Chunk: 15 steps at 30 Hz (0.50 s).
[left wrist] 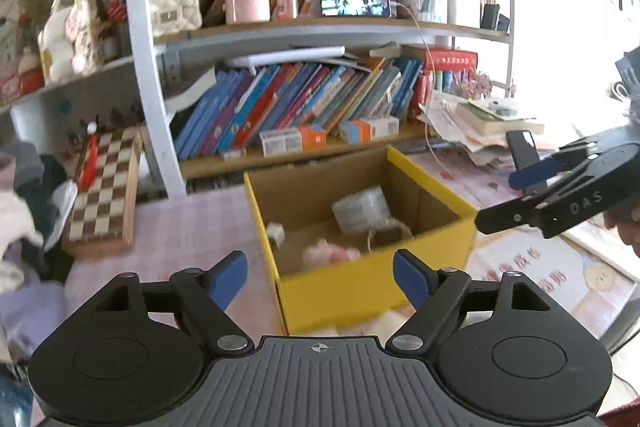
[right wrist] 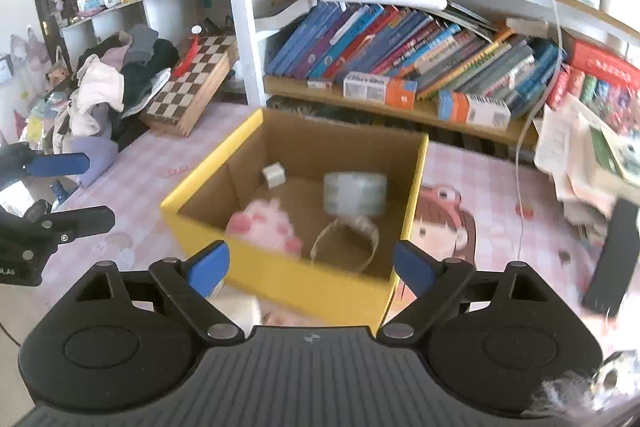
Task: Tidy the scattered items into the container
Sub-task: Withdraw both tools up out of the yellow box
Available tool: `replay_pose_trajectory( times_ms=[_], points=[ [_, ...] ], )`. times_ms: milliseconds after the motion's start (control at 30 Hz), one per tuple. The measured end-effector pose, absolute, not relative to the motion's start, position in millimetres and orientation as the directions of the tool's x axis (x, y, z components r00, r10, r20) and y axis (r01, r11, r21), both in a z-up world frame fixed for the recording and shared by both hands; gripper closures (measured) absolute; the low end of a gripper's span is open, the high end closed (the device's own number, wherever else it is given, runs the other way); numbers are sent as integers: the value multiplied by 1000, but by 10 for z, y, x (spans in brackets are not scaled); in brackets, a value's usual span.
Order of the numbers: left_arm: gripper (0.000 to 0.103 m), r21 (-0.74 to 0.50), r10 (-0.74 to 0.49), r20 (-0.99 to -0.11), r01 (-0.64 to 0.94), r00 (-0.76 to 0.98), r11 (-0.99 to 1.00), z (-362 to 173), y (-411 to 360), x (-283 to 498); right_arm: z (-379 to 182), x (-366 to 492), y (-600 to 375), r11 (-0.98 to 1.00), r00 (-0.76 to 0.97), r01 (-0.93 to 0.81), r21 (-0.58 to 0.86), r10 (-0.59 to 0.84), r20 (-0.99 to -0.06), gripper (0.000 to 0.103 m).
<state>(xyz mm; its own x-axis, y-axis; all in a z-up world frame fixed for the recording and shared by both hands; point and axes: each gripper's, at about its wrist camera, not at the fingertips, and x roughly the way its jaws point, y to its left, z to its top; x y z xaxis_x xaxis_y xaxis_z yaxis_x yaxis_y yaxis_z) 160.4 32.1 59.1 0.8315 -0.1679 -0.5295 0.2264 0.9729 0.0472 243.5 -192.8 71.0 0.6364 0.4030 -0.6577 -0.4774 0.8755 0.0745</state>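
A yellow cardboard box (left wrist: 360, 291) (right wrist: 304, 283) stands open on the pink checked table. Inside lie a clear tape roll (right wrist: 355, 194) (left wrist: 362, 211), a pink plush toy (right wrist: 266, 227) (left wrist: 330, 254), a thin hair hoop (right wrist: 348, 245) and a small white cube (right wrist: 274, 174) (left wrist: 276, 233). My left gripper (left wrist: 320, 277) is open and empty, just in front of the box's near wall. My right gripper (right wrist: 311, 269) is open and empty, above the box's near edge; it also shows in the left wrist view (left wrist: 516, 195). A white item (right wrist: 240, 309) lies on the table in front of the box.
A bookshelf (left wrist: 304, 99) full of books stands behind the box. A chessboard box (right wrist: 192, 83) leans at the left beside a pile of clothes (right wrist: 108, 87). Stacked papers (right wrist: 580, 155) and a dark flat object (right wrist: 612, 259) lie at the right. A white cable (right wrist: 520, 163) hangs down.
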Motion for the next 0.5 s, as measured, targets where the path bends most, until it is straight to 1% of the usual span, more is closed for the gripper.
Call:
replay_pose_trajectory(
  times_ms=[167, 300, 500],
  points=[
    [18, 27, -144, -555, 191, 819, 981, 414, 315, 1347, 492, 2002, -1932, 905, 643, -420, 71, 352, -680, 13],
    [15, 11, -125, -573, 159, 810, 987, 274, 295, 1162, 291, 1679, -1917, 925, 647, -372, 72, 314, -695, 13],
    [14, -12, -96, -600, 111, 794, 994, 65, 267, 883, -17, 1212, -1833, 956, 689, -290, 35, 234, -686, 13]
  ],
)
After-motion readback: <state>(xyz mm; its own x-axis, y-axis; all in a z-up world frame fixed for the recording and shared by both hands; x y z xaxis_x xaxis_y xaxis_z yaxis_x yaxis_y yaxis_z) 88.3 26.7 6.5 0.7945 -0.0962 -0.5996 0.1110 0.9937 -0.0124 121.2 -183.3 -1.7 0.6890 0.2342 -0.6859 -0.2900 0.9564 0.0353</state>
